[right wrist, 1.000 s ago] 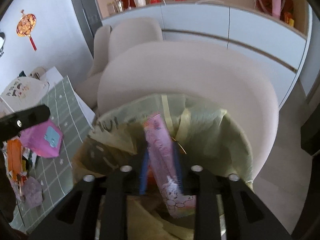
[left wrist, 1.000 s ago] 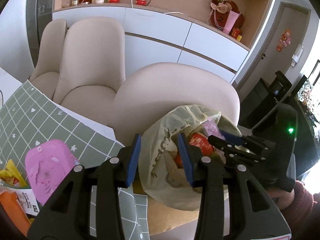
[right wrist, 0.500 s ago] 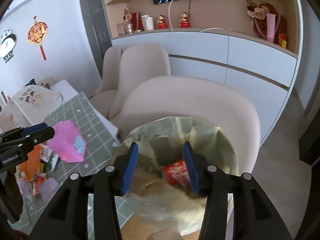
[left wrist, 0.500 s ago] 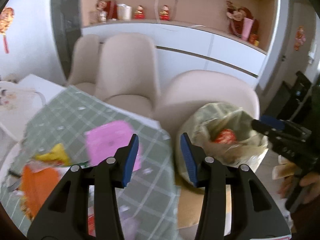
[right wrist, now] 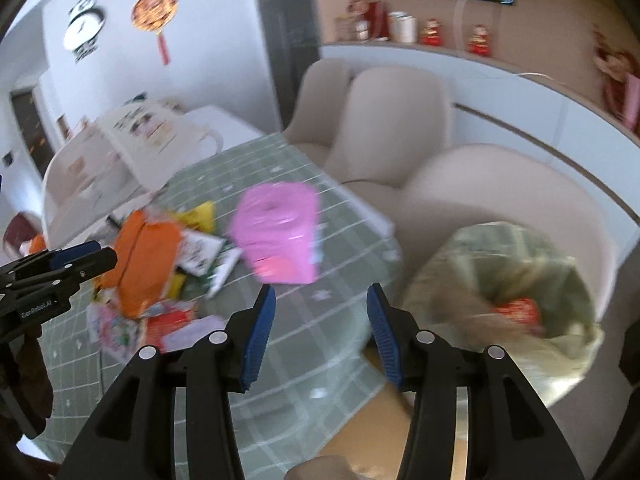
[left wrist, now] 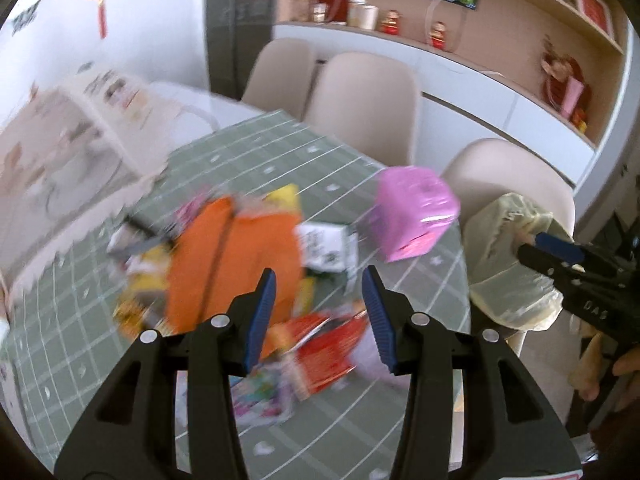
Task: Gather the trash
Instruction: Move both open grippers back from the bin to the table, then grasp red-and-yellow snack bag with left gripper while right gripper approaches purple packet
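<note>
Dining room, green checked tablecloth (left wrist: 360, 168) | both grippers, left (left wrist: 318, 312) and right (right wrist: 320, 322), gaped empty | crumpled wrappers (left wrist: 236, 260) lay heaped beside yellowish plastic trash bag (right wrist: 520, 280) | next: probably grab another wrapper.

We saw a matt green checked cloth (left wrist: 352, 172) on the table. The pink pack (left wrist: 414, 212) looked like glossy plastic film, and the orange bag (left wrist: 236, 256) a smoother, duller wrapper. The bin liner (right wrist: 516, 276) at right was thin, crinkled, translucent plastic. The chairs (left wrist: 366, 100) beyond had a smooth beige matt shell. Both grippers (left wrist: 318, 312) (right wrist: 320, 320) were matt black plastic with ribbed blue pads (left wrist: 376, 316).
</note>
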